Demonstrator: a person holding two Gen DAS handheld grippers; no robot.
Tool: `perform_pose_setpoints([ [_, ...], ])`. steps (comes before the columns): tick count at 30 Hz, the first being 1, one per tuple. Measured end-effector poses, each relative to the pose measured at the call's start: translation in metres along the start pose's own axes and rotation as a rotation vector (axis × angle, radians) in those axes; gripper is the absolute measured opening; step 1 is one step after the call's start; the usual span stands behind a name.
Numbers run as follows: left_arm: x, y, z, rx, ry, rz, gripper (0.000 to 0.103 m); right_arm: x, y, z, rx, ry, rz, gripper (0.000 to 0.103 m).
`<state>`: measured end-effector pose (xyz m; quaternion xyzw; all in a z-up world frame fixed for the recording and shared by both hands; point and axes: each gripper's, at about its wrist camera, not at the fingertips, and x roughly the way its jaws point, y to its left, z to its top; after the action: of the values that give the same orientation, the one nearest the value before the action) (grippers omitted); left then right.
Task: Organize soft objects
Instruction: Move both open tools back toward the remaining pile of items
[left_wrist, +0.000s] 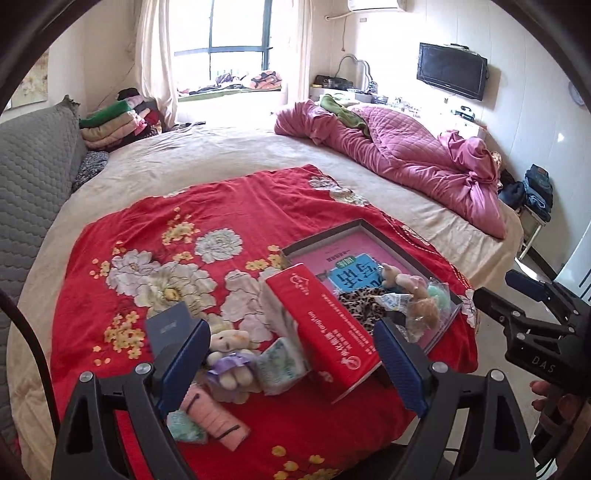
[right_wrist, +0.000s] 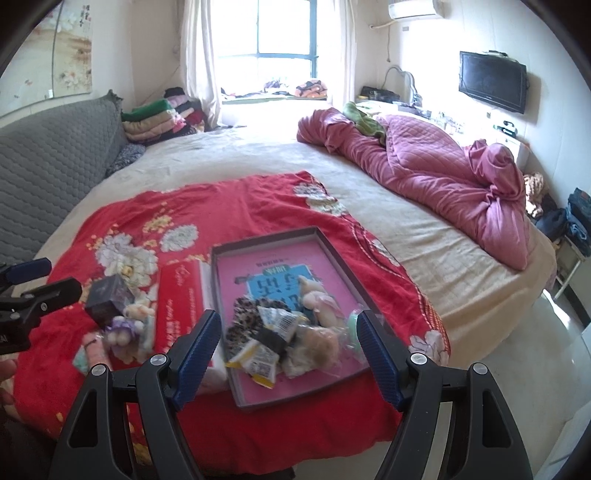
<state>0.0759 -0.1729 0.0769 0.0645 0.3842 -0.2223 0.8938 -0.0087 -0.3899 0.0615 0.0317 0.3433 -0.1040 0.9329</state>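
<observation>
Red floral cloth (right_wrist: 258, 206) covered the near part of the bed, and on it lay a shallow dark-rimmed tray (right_wrist: 334, 254) with a pink printed lining. Several soft things were already gathered in the tray's near end: a leopard-print piece (right_wrist: 243, 314), crinkled snack packets (right_wrist: 266, 354), a small plush toy (right_wrist: 317, 299), a tan fluffy ball (right_wrist: 321, 347) and a mint-green item (right_wrist: 352, 325) in clear wrap. By that showing the sorting looked roughly half done. What remained lay outside the tray on the cloth to its left: a purple-dressed plush rabbit (left_wrist: 229, 354), a pink knitted piece (left_wrist: 218, 417), a mint-green packet (left_wrist: 186, 424) beside it, and a soft green-printed tissue pack (left_wrist: 280, 365). A long red carton (left_wrist: 325, 328) leaned on the tray's left edge, and a small dark box (left_wrist: 168, 325) stood near the rabbit; whether these count as soft I could not tell. The left gripper (left_wrist: 291, 354) hung above the leftover pile with its blue-padded jaws spread wide and nothing between the pads. The right gripper (right_wrist: 288, 347) hovered over the tray's near end, likewise spread and empty. The rabbit and pink piece looked the likeliest next picks for the left side.
</observation>
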Motion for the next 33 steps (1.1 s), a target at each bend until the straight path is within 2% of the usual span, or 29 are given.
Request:
perform_pose_setpoints([
  [7,-0.014,0.031,-0.003,-0.054,-0.010,0.018,0.090,-0.007,0.029,0.008,-0.039,-0.017,0.027,0.077],
  [15,-0.029,0.079,-0.006,-0.124,-0.020,0.082,0.090,-0.009,0.064,0.011,-0.073,-0.029,0.093,0.077],
  [23,-0.034,0.112,-0.023,-0.173,-0.002,0.120,0.090,-0.007,0.095,0.009,-0.108,-0.023,0.152,0.077],
  [33,-0.022,0.134,-0.051,-0.195,0.044,0.148,0.090,0.001,0.130,-0.003,-0.165,0.004,0.205,0.077],
])
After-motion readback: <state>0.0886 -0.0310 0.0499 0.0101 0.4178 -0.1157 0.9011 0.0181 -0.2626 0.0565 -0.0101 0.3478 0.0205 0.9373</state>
